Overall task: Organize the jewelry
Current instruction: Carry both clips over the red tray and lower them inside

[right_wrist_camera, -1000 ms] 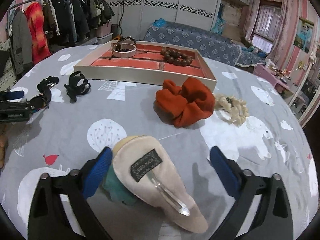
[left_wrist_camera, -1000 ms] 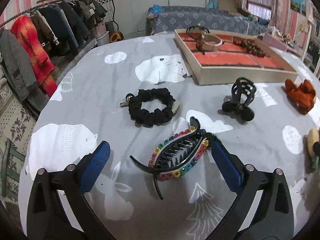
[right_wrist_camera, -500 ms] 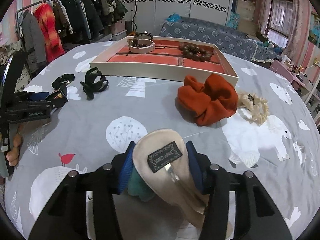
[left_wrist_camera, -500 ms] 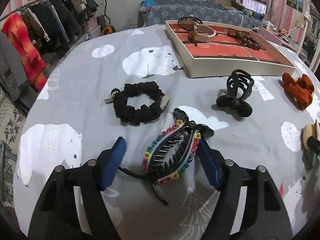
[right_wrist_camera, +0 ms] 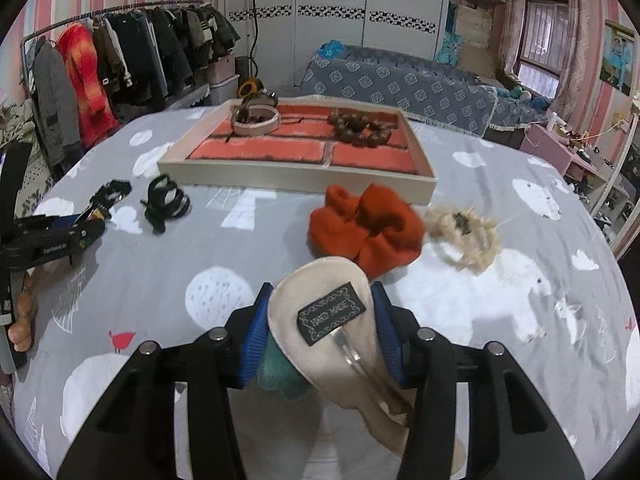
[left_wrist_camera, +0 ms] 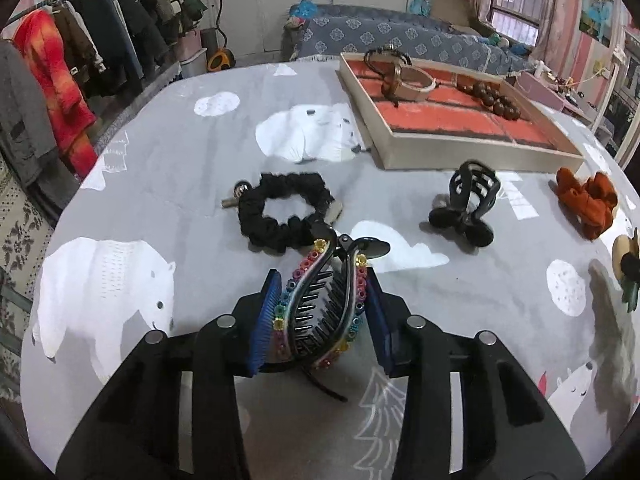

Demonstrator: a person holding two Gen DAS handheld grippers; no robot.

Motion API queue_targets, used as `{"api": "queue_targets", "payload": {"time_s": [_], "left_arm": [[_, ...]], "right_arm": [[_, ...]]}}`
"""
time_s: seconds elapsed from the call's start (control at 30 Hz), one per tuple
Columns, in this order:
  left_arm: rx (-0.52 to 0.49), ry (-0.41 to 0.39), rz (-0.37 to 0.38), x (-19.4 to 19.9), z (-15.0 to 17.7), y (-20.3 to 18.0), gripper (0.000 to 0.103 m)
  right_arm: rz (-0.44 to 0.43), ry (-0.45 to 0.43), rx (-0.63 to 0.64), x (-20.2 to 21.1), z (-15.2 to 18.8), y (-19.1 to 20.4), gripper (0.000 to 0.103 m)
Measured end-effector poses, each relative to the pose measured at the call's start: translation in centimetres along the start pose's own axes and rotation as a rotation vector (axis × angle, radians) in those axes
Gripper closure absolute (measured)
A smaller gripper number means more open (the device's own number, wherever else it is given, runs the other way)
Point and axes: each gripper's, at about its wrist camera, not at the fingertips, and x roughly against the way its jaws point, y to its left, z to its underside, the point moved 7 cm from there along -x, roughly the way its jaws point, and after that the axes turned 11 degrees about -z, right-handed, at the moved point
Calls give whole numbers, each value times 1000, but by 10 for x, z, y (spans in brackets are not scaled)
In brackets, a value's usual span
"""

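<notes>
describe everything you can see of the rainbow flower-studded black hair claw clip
The rainbow flower-studded black hair claw clip is glossy black plastic. Its two curved halves are edged with small coloured flower studs, and rows of black teeth mesh between them. A thin black lever tail pokes out toward the camera over the grey bear-print cloth. It sits between the blue pads of the left gripper, whose jaws are closing on its studded sides. The black fabric scrunchie lies just beyond its tip.

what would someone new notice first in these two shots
Up front, the left gripper is closing on a black claw clip with rainbow beads, while the right gripper grips a beige felt hair clip. Beyond lies a cream tray with red lining on the bear-print bedspread.
</notes>
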Motion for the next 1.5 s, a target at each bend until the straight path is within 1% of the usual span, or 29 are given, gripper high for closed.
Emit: {"api": "queue_targets", "payload": {"time_s": [0.17, 0.37, 0.6, 0.8, 0.93, 1.03, 1.13, 1.27, 1.37, 1.47, 1.5], "left_arm": [[35, -30, 11, 13, -13, 5, 63], [57, -60, 34, 28, -38, -3, 63], [56, -101, 56, 38, -83, -27, 63], [39, -145, 75, 38, -129, -66, 63], [26, -155, 82, 25, -153, -93, 63], [25, -146, 92, 9, -166, -110, 63], [13, -137, 80, -10, -177, -124, 63], [18, -114, 71, -31, -187, -130, 63], [14, -103, 48, -44, -196, -135, 63], [22, -102, 71, -50, -199, -140, 63], [19, -99, 68, -54, -197, -142, 63]], "right_arm": [[7, -33, -5, 8, -21, -10, 54], [10, -64, -18, 7, -56, -28, 54], [16, -93, -31, -1, -102, -50, 54], [3, -84, -72, -34, -140, -73, 54], [-2, -75, -99, -63, -158, -87, 54], [5, -65, -94, -82, -164, -92, 54], [-6, -62, -109, -98, -169, -100, 54], [-13, -58, -128, -114, -176, -109, 54], [-18, -57, -137, -125, -185, -111, 54], [-19, -55, -123, -131, -185, -106, 54], [-19, -52, -119, -135, -184, -104, 54]]}}
